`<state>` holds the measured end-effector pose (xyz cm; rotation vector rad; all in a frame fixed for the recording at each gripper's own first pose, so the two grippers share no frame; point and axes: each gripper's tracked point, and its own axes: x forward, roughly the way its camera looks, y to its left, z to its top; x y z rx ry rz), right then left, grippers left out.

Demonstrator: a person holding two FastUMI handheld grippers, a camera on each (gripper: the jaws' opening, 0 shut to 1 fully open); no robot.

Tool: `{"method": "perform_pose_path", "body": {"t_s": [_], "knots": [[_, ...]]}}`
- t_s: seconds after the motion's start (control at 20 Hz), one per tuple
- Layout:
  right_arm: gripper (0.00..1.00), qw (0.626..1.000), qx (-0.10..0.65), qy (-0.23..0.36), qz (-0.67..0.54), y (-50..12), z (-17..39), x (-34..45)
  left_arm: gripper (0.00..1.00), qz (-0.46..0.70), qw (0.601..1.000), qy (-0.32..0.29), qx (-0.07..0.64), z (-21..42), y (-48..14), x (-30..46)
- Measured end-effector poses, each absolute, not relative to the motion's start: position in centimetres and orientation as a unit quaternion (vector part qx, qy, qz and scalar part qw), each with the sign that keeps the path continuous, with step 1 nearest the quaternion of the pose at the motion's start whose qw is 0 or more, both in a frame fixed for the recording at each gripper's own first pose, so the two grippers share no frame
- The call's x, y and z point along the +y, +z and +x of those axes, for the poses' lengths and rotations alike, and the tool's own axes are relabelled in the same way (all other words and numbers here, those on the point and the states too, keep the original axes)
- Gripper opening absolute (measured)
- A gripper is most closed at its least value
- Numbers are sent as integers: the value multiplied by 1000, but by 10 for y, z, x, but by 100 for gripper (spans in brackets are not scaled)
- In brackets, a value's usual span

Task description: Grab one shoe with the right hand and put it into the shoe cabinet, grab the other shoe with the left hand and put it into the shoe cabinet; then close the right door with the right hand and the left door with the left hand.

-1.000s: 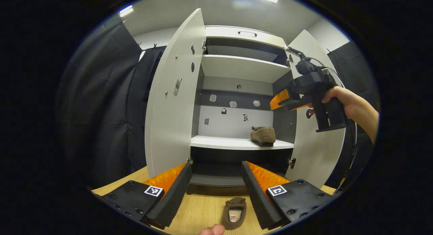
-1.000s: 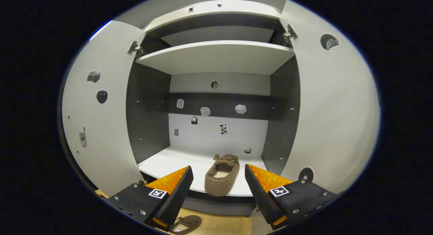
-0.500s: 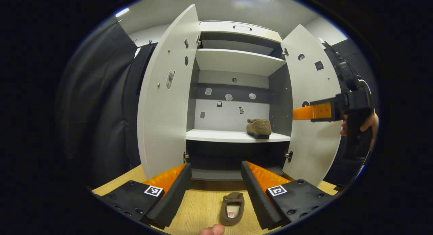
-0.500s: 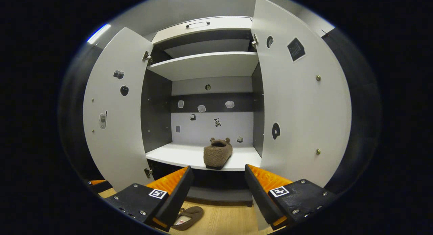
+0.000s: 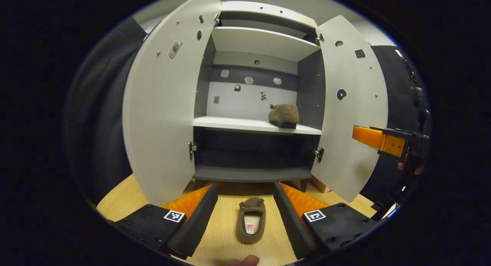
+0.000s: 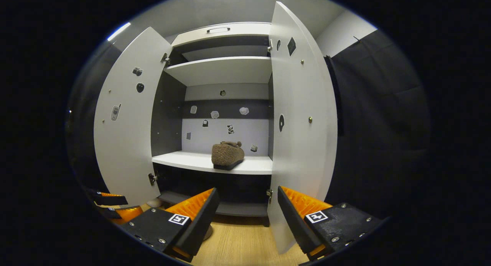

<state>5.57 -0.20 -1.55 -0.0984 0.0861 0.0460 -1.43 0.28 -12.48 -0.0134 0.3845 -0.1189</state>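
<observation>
Left gripper point(image 5: 245, 208) has dropped toward the floor shoe point(image 5: 250, 224), fingers wide; right gripper point(image 6: 245, 210) has backed off, fingers wide, probably empty.

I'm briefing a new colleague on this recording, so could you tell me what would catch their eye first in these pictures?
The tall white shoe cabinet with both doors swung wide open, and one fuzzy brown slipper at the right end of its middle shelf. The matching slipper lies on the wooden floor in front, between the open fingers of the left gripper.
</observation>
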Motion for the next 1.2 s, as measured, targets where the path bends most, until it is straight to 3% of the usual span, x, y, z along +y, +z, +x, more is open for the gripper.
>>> {"method": "perform_pose_path", "body": {"t_s": [0.4, 0.6, 0.8, 0.85, 1.1, 1.2], "knots": [[94, 997, 54, 37, -45, -27, 39, -4, 96, 41, 921, -132, 364, 20, -266, 7], [94, 998, 60, 15, -33, -36, 31, -8, 95, 89, 888, -110, 438, 32, -322, 34], [94, 997, 73, 5, -10, -47, 27, -13, 87, 77, 885, -118, 444, 58, -324, 33], [94, 997, 74, 3, -8, -47, 28, -16, 81, 78, 888, -115, 438, 64, -335, 30], [94, 998, 64, -4, -15, -42, 24, -28, 80, 98, 895, -131, 414, 89, -344, 23], [94, 998, 64, -6, -10, -41, 23, -31, 70, 87, 894, -146, 415, 90, -346, 12]]}}
